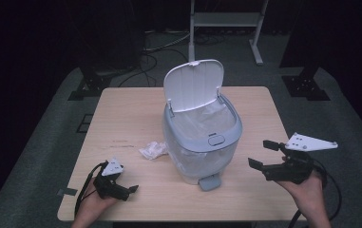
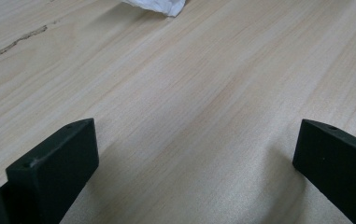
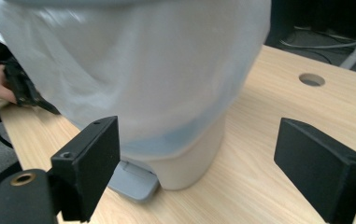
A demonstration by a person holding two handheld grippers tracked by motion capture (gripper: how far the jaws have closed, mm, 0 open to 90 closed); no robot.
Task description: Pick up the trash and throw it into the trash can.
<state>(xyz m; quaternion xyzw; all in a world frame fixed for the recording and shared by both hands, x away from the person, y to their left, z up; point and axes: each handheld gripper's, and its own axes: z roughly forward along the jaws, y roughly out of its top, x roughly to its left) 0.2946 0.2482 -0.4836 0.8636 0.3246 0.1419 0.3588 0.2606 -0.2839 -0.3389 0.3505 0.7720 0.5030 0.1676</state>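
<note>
Upright bin (image 1: 201, 142), lid (image 1: 194, 84) tipped back, pedal (image 1: 210, 182) toward the person; right tool (image 1: 263, 158) open beside it, left tool (image 1: 132, 189) open, both empty.

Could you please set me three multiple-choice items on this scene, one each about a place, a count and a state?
1. Where does the crumpled tissue lie on the table?
A. inside the bin
B. on the table at the bin's left
C. on the floor

2. How many grippers are in the high view?
A. one
B. two
C. three

3. How is the lid of the pedal bin?
A. raised open
B. shut flat
C. taken off

Right letters: B, the tissue sits on the wood beside the bin's left wall; B, a left gripper and a right gripper appear, both with jaws apart and empty; A, the white lid stands up at the bin's back.
</note>
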